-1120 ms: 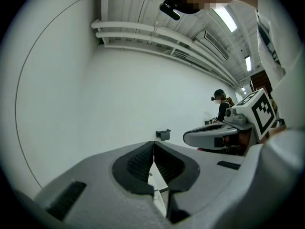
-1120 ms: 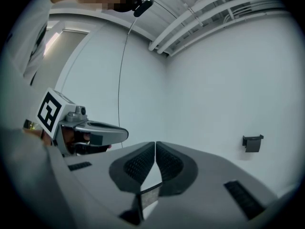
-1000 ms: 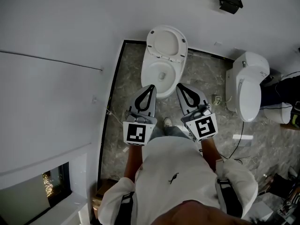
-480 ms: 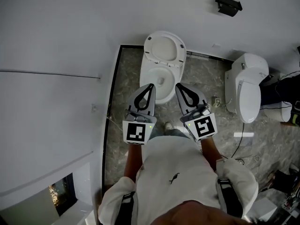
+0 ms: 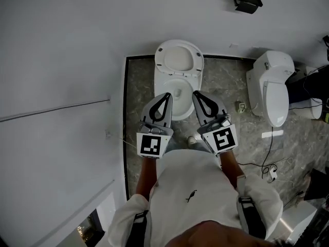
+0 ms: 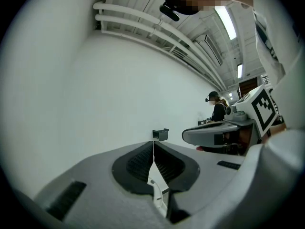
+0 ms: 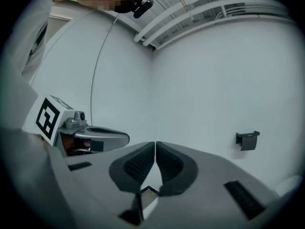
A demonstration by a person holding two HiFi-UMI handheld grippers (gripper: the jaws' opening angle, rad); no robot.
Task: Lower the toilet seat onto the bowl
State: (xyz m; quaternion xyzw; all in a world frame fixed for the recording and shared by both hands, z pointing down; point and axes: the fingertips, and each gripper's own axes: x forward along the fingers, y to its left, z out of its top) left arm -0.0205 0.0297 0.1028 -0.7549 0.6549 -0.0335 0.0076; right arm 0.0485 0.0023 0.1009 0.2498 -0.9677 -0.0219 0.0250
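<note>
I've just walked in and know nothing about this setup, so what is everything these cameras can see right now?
Toilet bowl: one, white, straight ahead by the far wall.
Toilet seat: one, white, raised above that bowl.
Second toilet: one, white, to the right.
Wall fitting: one, black, high on the wall.
Floor: grey, marbled.
Cables: black, on the floor at right.
Another person: one, dark top, far off in the left gripper view.
Wearer's top: white.
Left gripper: grey, shut, empty.
Right gripper: grey, shut, empty.
</note>
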